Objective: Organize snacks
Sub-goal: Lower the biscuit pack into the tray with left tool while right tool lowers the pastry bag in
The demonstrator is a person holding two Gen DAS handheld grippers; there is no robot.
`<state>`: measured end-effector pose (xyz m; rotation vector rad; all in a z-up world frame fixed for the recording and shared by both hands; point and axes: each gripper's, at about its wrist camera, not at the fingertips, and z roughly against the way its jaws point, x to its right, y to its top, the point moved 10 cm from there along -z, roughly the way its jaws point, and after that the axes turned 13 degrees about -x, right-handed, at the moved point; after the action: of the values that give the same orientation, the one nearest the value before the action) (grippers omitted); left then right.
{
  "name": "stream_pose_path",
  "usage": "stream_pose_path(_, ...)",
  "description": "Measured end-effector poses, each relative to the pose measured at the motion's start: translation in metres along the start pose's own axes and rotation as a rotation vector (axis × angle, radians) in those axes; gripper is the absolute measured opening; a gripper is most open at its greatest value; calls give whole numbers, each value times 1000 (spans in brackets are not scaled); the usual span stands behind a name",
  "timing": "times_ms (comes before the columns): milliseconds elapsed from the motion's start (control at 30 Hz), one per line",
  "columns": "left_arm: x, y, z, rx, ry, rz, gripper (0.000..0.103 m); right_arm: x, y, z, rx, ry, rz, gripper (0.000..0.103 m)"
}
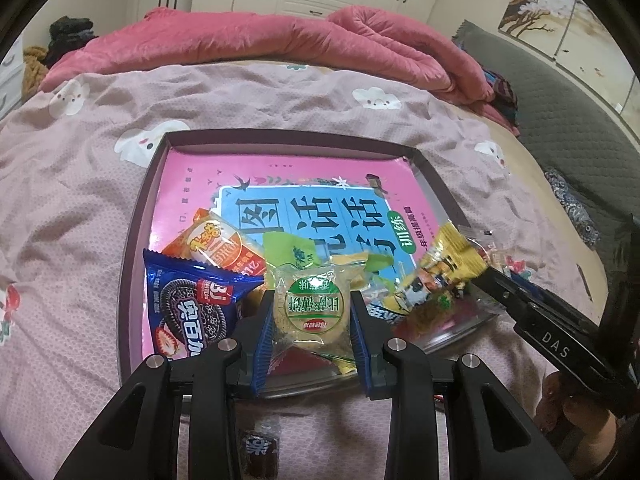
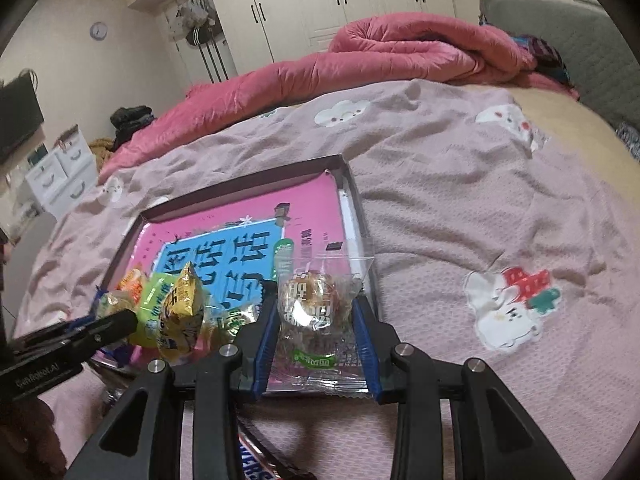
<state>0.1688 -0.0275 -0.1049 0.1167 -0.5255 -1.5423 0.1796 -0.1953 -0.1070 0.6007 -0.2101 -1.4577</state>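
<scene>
Now the left gripper (image 1: 312, 312) pinches a green-labelled biscuit packet (image 1: 314, 312) between its blue pads, above the tray (image 1: 136, 216). Likewise, the right gripper (image 2: 316, 320) clamps a clear pastry packet (image 2: 316, 312), just over the tray's near rim.

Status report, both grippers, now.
Left gripper shut on green-label biscuit packet. Right gripper shut on clear pastry packet. Both over tray. Nothing blocking.

bedroom backdrop, bed and wardrobes

a pink bedsheet (image 1: 80, 208) printed with white clouds covers the bed; a rumpled red quilt (image 1: 256, 40) lies along its far edge. white wardrobes (image 2: 340, 4) line the wall, with a round wall clock (image 2: 98, 31) and a small white drawer unit (image 2: 60, 172) at left.
</scene>
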Motion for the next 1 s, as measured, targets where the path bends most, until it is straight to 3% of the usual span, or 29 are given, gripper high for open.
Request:
stream_pose_path(400, -3, -1, -1, -4, 7, 7, 35, -23, -3, -13, -15, 31, 58, 37)
stream_pose_path(1000, -6, -1, -3, -10, 4, 19, 35, -8, -6, -11, 0, -30, 49, 38)
